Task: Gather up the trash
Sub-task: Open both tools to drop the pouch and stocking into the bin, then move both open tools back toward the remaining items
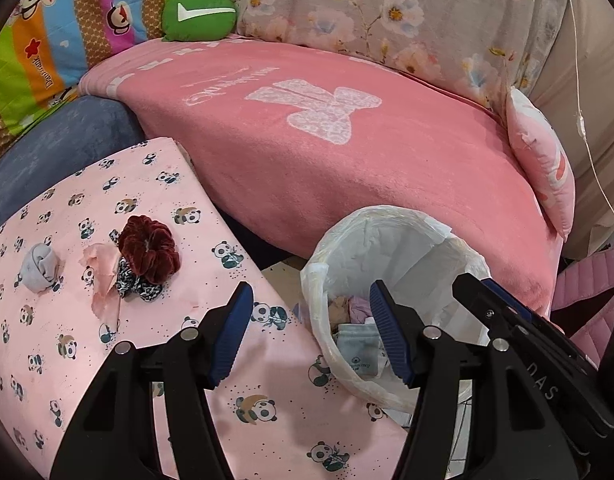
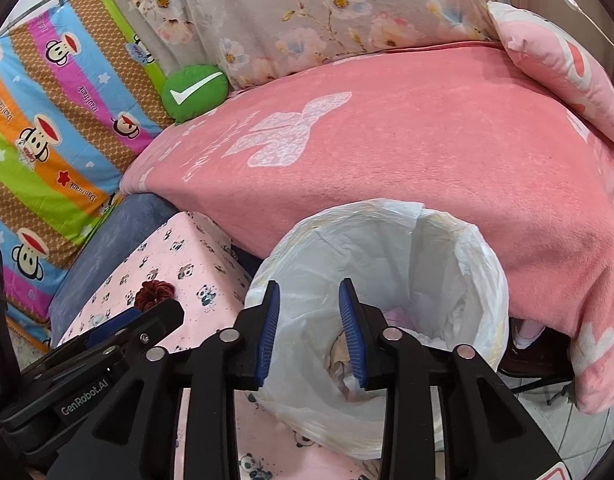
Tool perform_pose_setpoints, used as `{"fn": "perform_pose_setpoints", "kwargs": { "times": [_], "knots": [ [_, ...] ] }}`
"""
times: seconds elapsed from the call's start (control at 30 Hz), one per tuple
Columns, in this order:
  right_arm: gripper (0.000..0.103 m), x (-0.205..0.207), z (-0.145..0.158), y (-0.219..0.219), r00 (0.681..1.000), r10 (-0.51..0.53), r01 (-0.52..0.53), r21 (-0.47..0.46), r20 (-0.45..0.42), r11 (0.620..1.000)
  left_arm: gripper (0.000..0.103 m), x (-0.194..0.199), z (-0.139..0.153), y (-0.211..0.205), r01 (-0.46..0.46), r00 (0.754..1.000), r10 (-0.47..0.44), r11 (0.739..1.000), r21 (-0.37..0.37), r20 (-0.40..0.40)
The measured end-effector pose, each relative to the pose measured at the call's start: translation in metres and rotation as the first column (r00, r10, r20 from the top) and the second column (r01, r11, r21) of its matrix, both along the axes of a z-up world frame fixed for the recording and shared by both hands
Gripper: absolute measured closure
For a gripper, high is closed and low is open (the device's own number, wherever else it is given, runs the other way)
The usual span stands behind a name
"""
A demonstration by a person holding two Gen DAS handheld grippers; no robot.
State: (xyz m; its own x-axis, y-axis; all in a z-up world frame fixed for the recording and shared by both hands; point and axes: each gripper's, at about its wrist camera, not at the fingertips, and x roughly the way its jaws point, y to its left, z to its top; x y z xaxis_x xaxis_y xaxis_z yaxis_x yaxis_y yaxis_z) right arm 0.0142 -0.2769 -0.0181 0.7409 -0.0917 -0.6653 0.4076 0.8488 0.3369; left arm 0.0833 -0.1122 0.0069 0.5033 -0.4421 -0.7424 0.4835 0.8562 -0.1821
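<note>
A bin lined with a white bag [image 1: 395, 248] stands by the panda-print table [image 1: 107, 360]; scraps lie at its bottom. On the table lie a crumpled grey wad [image 1: 41, 266], a torn pink paper scrap [image 1: 103, 276], a dark red scrunchie [image 1: 149, 248] and a black-and-white scrunchie [image 1: 133, 284]. My left gripper [image 1: 311, 332] is open and empty, over the table edge and the bin rim. My right gripper [image 2: 309, 330] is open and empty above the bin [image 2: 387, 280]. The right gripper also shows in the left wrist view [image 1: 507, 320].
A pink blanket [image 1: 327, 140] covers the sofa behind the bin. A green cushion [image 1: 199, 14], a striped cartoon quilt [image 2: 47, 120] and a pink pillow [image 1: 547, 168] lie around it. A blue seat [image 1: 59, 148] is left of the table. Tiled floor [image 2: 587, 432] shows at right.
</note>
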Motion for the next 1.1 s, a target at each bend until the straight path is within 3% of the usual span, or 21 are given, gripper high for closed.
{"fn": "perform_pose_setpoints", "kwargs": {
  "times": [0.6, 1.1],
  "knots": [
    [0.066, 0.027, 0.006, 0.072, 0.989, 0.144, -0.145, -0.042, -0.026, 0.989, 0.045, 0.021, -0.008, 0.08, -0.169, 0.985, 0.168, 0.985, -0.024, -0.033],
    [0.064, 0.055, 0.002, 0.147, 0.961, 0.268, -0.273, -0.076, -0.073, 0.959, 0.044, 0.038, -0.026, 0.168, -0.352, 0.934, 0.35, 0.936, -0.019, -0.072]
  ]
}}
